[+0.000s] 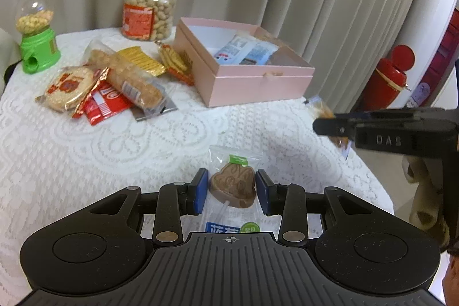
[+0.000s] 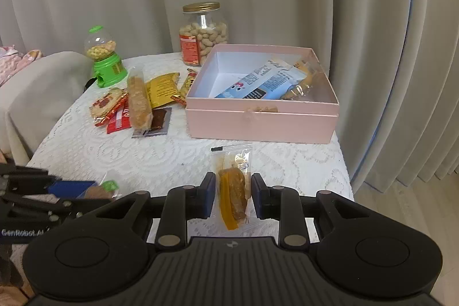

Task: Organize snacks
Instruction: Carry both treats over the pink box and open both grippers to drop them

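1. The left gripper (image 1: 231,191) is clamping a wrapped chocolate lollipop (image 1: 233,185) between its blue pads, above the lace tablecloth (image 1: 86,151).
2. The right gripper (image 2: 233,195) is gripping a clear packet of dried fruit (image 2: 233,191) – jaws pressing its sides.
3. The pink box (image 2: 261,119) is sitting at twelve o'clock, already holding packets.
4. The snack pile (image 2: 134,102) is lying at ten o'clock – beside the box.

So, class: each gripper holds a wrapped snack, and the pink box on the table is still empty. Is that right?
Not quite. The right wrist view shows the pink box already holding several packets. The left gripper and right gripper do each hold a wrapped snack.
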